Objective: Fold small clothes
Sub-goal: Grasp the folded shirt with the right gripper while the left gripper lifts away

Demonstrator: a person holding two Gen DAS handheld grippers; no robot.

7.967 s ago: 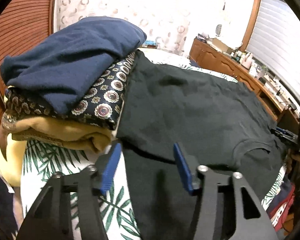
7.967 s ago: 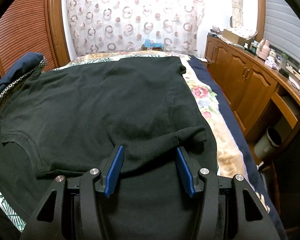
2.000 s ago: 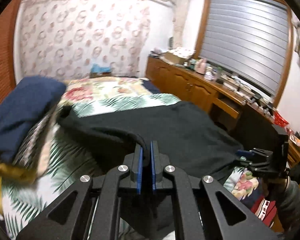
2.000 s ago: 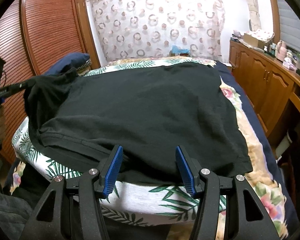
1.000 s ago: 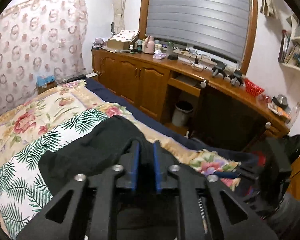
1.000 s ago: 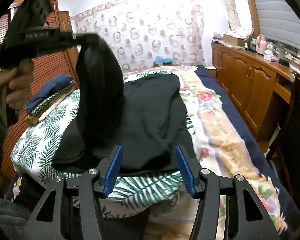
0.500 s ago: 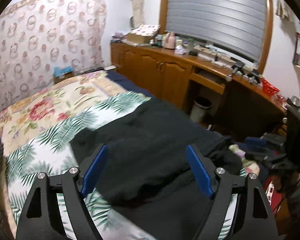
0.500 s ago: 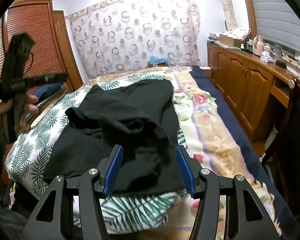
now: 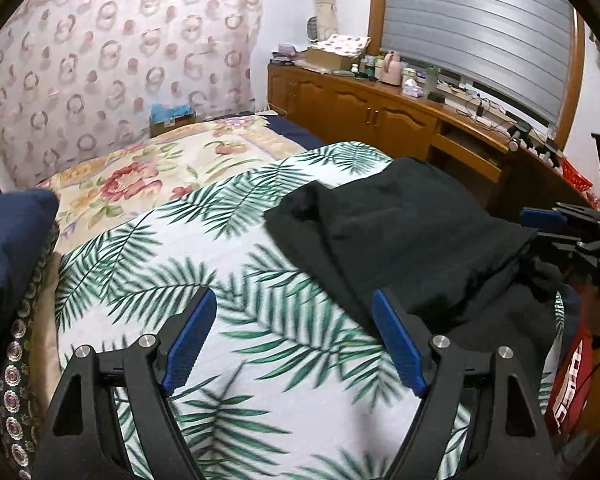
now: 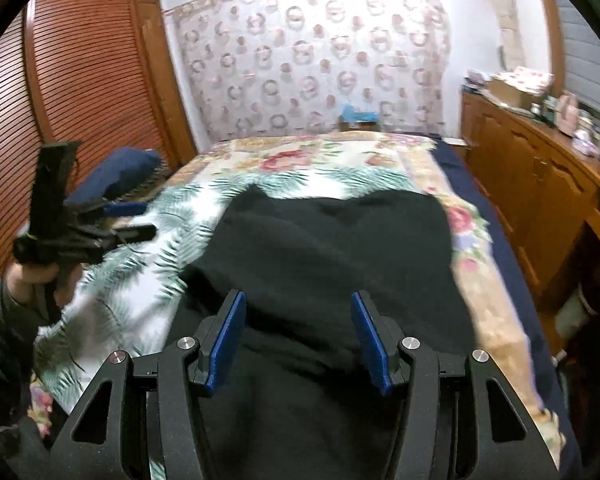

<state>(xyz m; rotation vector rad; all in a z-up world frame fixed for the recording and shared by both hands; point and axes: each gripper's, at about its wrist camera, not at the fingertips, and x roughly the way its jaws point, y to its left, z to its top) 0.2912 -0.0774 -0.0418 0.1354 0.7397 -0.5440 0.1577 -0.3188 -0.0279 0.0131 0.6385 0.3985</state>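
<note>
The left wrist view looks down along its own fingers (image 9: pixel 398 344), close over the palm-leaf bedspread (image 9: pixel 228 264), facing the curtain (image 9: pixel 112 68) and the wooden cabinets (image 9: pixel 364 114). The right wrist view sits close above the black garment (image 10: pixel 332 248), facing the same curtain and the louvred doors (image 10: pixel 72 88). Both share bedspread, garment and curtain.

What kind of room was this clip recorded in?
A home bedroom, most likely. A bed with a palm-leaf and floral bedspread fills the middle, a louvred wooden wardrobe stands along one side, and a low wooden cabinet run cluttered with toiletries sits under a shuttered window.
</note>
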